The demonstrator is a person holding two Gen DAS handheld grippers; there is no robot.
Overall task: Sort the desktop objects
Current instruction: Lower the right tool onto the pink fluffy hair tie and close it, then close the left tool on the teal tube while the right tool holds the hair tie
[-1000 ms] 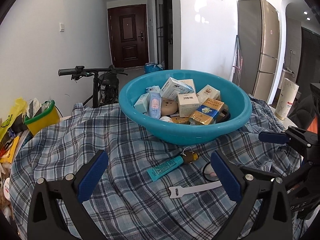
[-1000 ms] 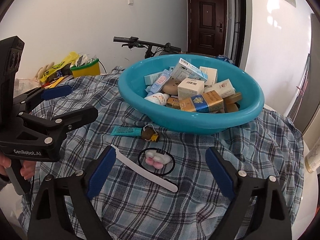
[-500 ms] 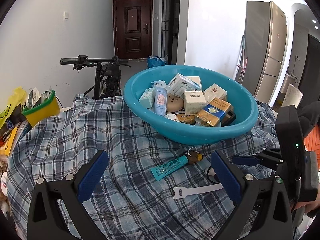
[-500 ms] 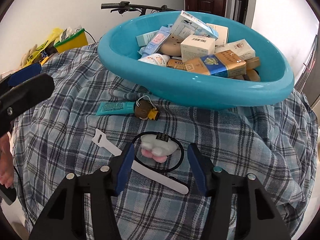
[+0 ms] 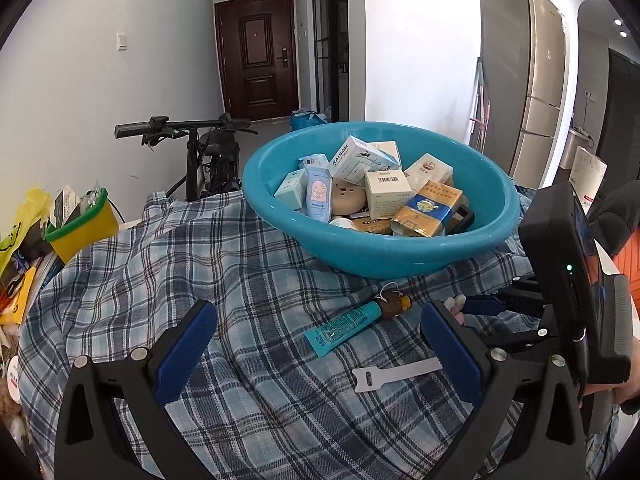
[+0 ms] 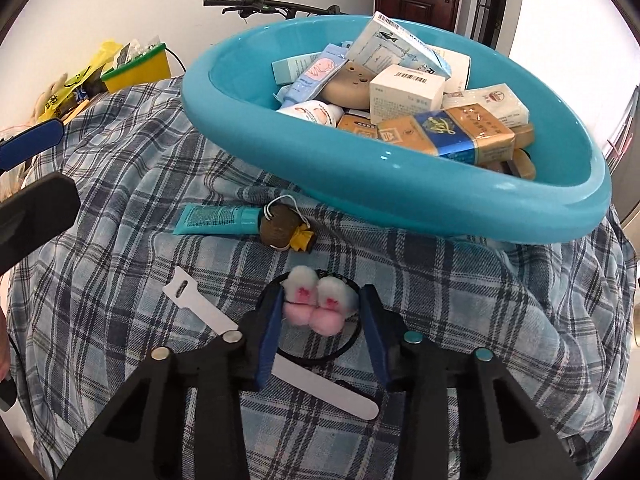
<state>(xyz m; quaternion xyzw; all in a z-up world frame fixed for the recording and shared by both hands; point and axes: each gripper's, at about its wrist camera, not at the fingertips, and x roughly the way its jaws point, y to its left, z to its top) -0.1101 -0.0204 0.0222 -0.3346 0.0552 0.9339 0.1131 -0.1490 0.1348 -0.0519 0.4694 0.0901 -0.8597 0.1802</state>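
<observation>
A black hair tie with white and pink pom-poms lies on the checked cloth in front of the teal basin. My right gripper points down over it, its jaws closing, and the blue pads touch the pom-poms on both sides. The left wrist view shows that gripper at the right with the pom-poms at its tip. My left gripper hovers open and holds nothing, short of a teal tube and a white strap.
The basin holds several boxes and packets. A brown charm with a yellow bow lies by the tube. A yellow, green-rimmed container stands at the cloth's left edge. A bicycle stands behind the table.
The right gripper came down and forward over the hair tie, and its jaws narrowed from wide open to touching the pom-poms. The left gripper barely moved.
</observation>
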